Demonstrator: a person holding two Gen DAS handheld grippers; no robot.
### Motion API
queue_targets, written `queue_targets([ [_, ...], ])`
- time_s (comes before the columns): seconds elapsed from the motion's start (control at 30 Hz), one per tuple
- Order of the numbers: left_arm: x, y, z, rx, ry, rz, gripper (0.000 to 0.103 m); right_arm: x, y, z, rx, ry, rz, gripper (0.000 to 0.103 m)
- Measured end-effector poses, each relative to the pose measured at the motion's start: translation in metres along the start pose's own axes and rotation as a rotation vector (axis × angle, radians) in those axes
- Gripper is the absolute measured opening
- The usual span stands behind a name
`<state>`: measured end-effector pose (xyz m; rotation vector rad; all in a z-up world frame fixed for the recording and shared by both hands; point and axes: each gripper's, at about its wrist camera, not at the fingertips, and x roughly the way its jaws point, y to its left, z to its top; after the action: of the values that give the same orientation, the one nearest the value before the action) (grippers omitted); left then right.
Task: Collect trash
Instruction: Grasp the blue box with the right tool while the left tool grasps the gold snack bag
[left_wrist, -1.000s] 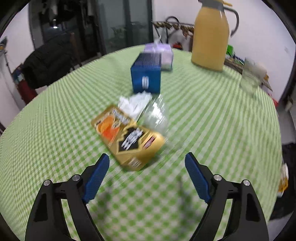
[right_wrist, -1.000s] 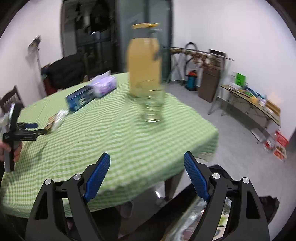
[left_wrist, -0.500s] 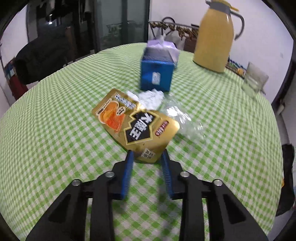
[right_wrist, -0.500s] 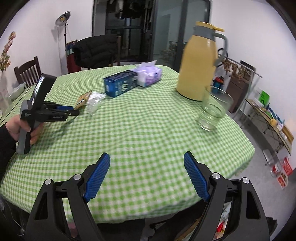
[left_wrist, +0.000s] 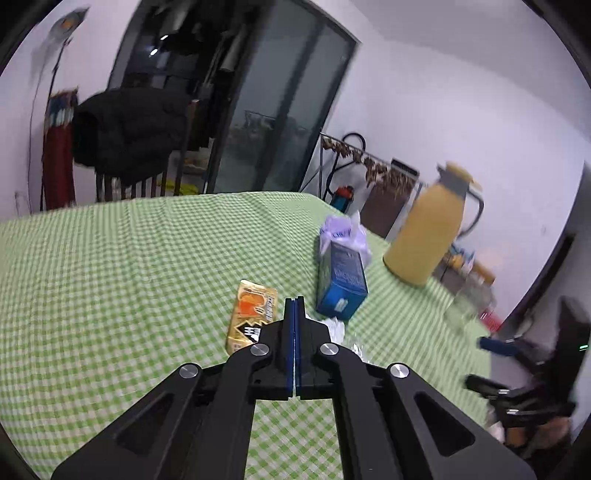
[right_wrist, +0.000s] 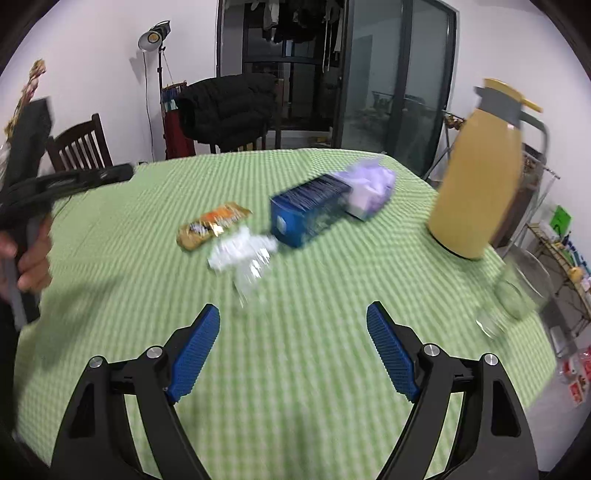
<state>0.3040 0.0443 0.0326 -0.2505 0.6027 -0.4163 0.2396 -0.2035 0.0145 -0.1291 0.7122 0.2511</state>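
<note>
In the left wrist view the left gripper (left_wrist: 294, 306) fills the near foreground with its two blue pads pressed flat together, fully closed, and nothing visible between them. It hangs above the green checked tablecloth (left_wrist: 110, 277), clear of the trash. Just past the tips, a little to the left, lies the gold and orange snack wrapper (left_wrist: 251, 314), flat on the cloth; its near end is hidden behind the black jaw arms. To the right of the tips a bit of crumpled white paper (left_wrist: 337, 328) and a scrap of clear plastic (left_wrist: 356, 349) peek out beside the arm.

In the right wrist view the right gripper (right_wrist: 293, 334) stands wide open over the cloth, holding nothing, with bare tablecloth between its pads. Beyond it lies the clear plastic (right_wrist: 251, 273), touching the crumpled white paper (right_wrist: 236, 251), and the snack wrapper (right_wrist: 212, 225) sits just behind and left of those, all three resting on the table. At the left edge a hand (right_wrist: 33, 254) grips the handle of the other gripper, raised above the table edge.

Farther back a blue box (right_wrist: 308, 214) lies on its side, with a purple tissue pack (right_wrist: 371, 188) touching its far end. To the right stand a yellow jug (right_wrist: 480, 177) and, nearer the table edge, a clear drinking glass (right_wrist: 513, 295), blurred. Behind the table a wooden chair (right_wrist: 79, 147) and a black coat (right_wrist: 227, 109) draped over another chair stand before dark glass doors.
</note>
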Motion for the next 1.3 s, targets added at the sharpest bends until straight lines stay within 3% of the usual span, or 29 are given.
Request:
queue_targets([
  [0.1,0.004,0.019,-0.003,-0.050,0.013,0.038,0.000,0.031,0.012,0.022,0.012,0.019,0.013,0.078],
  [0.23,0.033,0.042,-0.016,-0.099,0.124,0.130,0.000,0.077,0.010,0.049,0.096,0.049,-0.024,0.079],
  [0.27,0.039,0.047,-0.019,-0.117,0.144,0.139,0.003,0.087,0.009,0.055,0.111,0.051,-0.046,0.081],
  [0.33,0.045,0.061,-0.025,-0.161,0.175,0.156,0.025,0.109,0.006,0.068,0.149,0.044,-0.092,0.085],
  [0.43,0.051,0.076,-0.028,-0.215,0.178,0.175,0.036,0.141,0.003,0.085,0.210,0.050,-0.141,0.085],
  [0.67,0.049,0.107,-0.038,-0.337,0.179,0.182,0.046,0.194,-0.010,0.085,0.338,0.156,-0.236,0.085],
  [0.7,0.047,0.110,-0.040,-0.341,0.182,0.182,0.048,0.193,-0.012,0.081,0.350,0.159,-0.215,0.082],
  [0.73,0.049,0.110,-0.042,-0.343,0.187,0.180,0.050,0.190,-0.015,0.076,0.356,0.160,-0.170,0.064],
  [0.87,0.058,0.104,-0.045,-0.326,0.202,0.193,0.059,0.151,-0.022,0.061,0.272,0.128,-0.127,0.063],
  [1.07,0.075,0.078,-0.050,-0.243,0.228,0.214,0.071,0.062,-0.043,0.029,0.183,0.008,-0.076,0.061],
  [1.13,0.079,0.064,-0.052,-0.189,0.251,0.200,0.078,0.036,-0.051,0.015,0.168,-0.018,-0.055,0.060],
  [1.3,0.100,0.022,-0.044,-0.025,0.282,0.186,0.082,-0.012,-0.067,-0.020,0.116,-0.064,-0.025,0.060],
])
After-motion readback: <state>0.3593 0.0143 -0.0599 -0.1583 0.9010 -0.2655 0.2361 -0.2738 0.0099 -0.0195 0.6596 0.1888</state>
